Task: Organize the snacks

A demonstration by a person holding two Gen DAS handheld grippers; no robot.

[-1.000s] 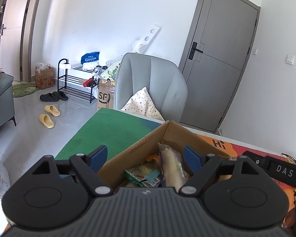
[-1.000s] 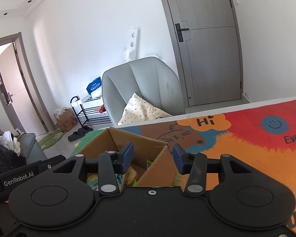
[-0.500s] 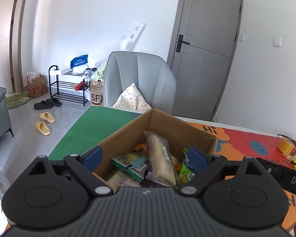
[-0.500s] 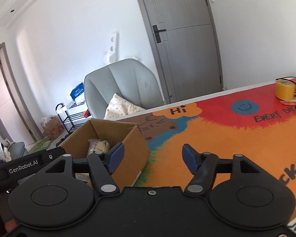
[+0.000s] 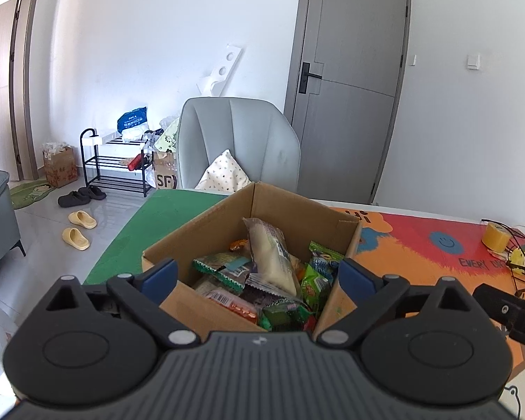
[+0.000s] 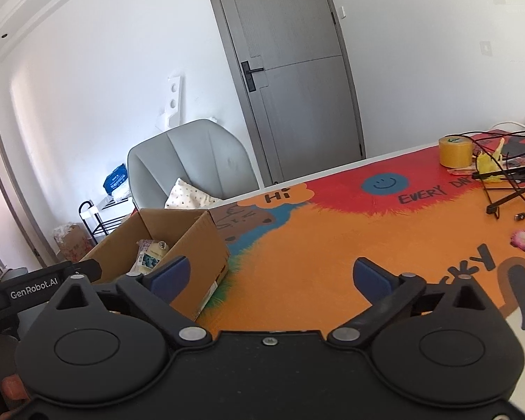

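The snack packets lie heaped in the open cardboard box at the green end of the table mat: a long pale wrapped bun leans on top, green sachets and a red one beneath it. My left gripper hangs just above the box's near corner, spread wide and empty, its blue pads either side of the heap. My right gripper is likewise spread and holds nothing, pointing past the box's right wall over bare orange mat. That fits either packets about to come out for sorting or a box just filled, I think. If I do reach in, I'd pinch a wrapper's crimped seam, not its middle, and lift straight clear of the walls.
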